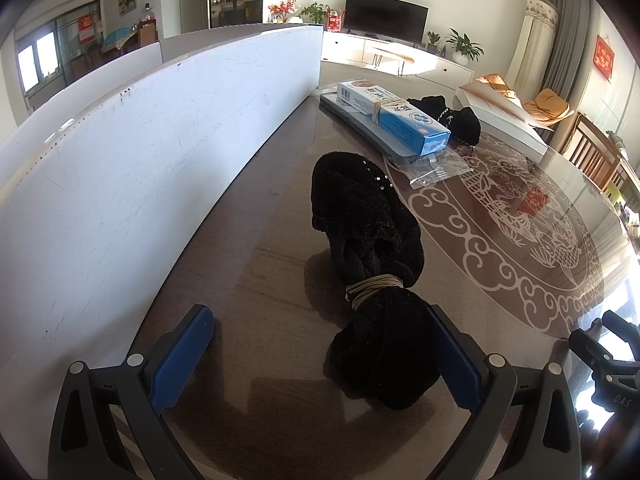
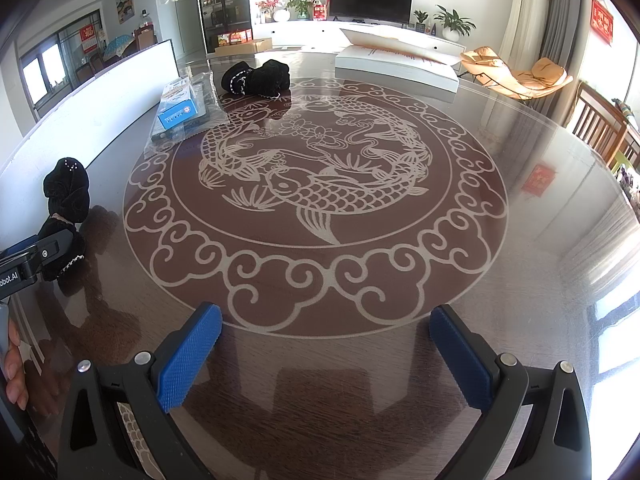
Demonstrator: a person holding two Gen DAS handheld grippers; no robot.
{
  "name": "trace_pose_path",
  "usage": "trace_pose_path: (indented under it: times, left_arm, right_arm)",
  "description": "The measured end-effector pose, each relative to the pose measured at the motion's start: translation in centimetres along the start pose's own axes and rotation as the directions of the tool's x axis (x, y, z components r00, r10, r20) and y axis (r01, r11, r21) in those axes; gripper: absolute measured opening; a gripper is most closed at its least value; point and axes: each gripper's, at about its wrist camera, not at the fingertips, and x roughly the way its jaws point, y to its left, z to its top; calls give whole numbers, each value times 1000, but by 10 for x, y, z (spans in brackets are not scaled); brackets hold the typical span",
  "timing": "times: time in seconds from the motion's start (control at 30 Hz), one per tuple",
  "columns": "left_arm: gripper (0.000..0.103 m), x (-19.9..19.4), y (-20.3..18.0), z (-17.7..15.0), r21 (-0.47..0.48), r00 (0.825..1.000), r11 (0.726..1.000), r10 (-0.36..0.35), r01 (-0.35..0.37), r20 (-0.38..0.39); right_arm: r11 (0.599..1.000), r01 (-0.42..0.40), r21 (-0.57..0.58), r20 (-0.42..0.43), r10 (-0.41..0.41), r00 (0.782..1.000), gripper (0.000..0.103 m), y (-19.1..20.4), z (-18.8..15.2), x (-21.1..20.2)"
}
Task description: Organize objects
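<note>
Jaws of left gripper [image 1: 320,356] spread wide; black velvet bundle [image 1: 368,264] tied with cord lies on tabletop [image 1: 256,240] against its right jaw. Right gripper [image 2: 326,354] jaws likewise wide, nothing between them.

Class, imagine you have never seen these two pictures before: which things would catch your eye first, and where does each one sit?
First comes the pale fish medallion filling the middle of the glossy brown table. Next is the black fabric bundle tied with a tan band, lying at the table's left beside the white board, its near end between the open fingers of the left gripper. Farther back, a blue and white box rests on a plastic packet.
</note>
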Motion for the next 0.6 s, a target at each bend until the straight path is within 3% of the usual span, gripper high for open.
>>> trace_pose_path:
  times: [0.17, 0.27, 0.4, 0.5, 0.57, 0.6]
  left_arm:
    - [103, -2, 1, -2, 2, 1000, 1000, 1, -1, 1]
    - [103, -4, 2, -4, 2, 1000, 1000, 3, -3, 2]
    - [103, -4, 2, -4, 2, 1000, 1000, 3, -3, 2]
    - [103, -3, 2, -4, 2, 1000, 1000, 3, -3, 2]
    - [103, -3, 2, -4, 2, 1000, 1000, 3, -3, 2]
    - [103, -3, 2, -4, 2, 1000, 1000, 3, -3, 2]
  right_arm:
    - [998, -46, -30, -83, 44, 996, 103, 5, 20, 8]
    - [993, -105, -61, -30, 103, 994, 103, 25, 59, 9]
    - [970, -151, -192, 8, 155, 988, 103, 80, 123, 23]
    - [954, -139, -265, -12, 141, 990, 93, 123, 162, 52]
    - [948, -141, -286, -46, 133, 990, 76, 148, 185, 72]
    - [948, -137, -288, -60, 125, 990, 75, 157, 194, 82]
